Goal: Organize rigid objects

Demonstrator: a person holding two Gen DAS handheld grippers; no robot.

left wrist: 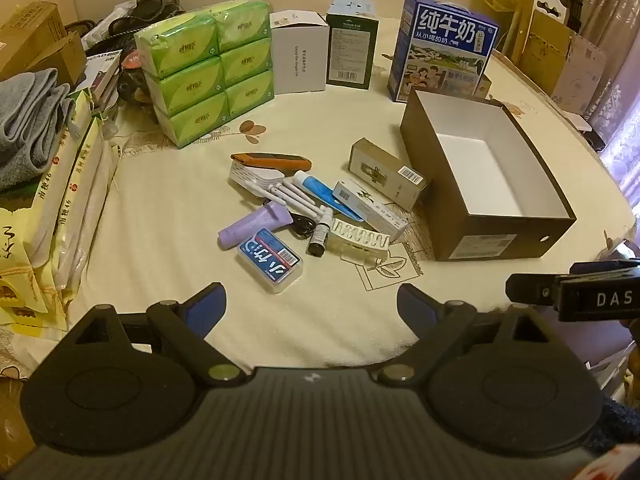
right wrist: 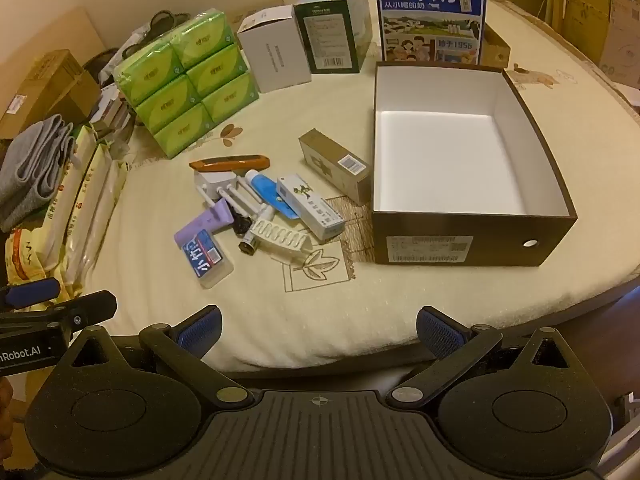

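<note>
A heap of small items lies mid-table: an orange-handled tool (left wrist: 272, 161), a blue-white tube (left wrist: 316, 190), a purple tube (left wrist: 256, 224), a clear case with a blue label (left wrist: 270, 266), a dark dropper bottle (left wrist: 320, 236), a white ribbed clip (left wrist: 362, 240) and two small cartons (left wrist: 386, 172) (left wrist: 370, 208). Right of them stands an open dark box (left wrist: 496, 236) with a white, bare inside (right wrist: 448, 168). My left gripper (left wrist: 310, 304) and right gripper (right wrist: 318, 326) hover open near the table's front edge, nothing between their fingers.
Green tissue packs (left wrist: 208, 72), a white box (left wrist: 298, 56), a dark green carton (left wrist: 350, 52) and a blue milk carton (left wrist: 444, 48) line the back. Folded grey cloth (left wrist: 28, 120) and yellow packets (left wrist: 60, 208) crowd the left side. Cardboard boxes (left wrist: 560, 52) stand at the far right.
</note>
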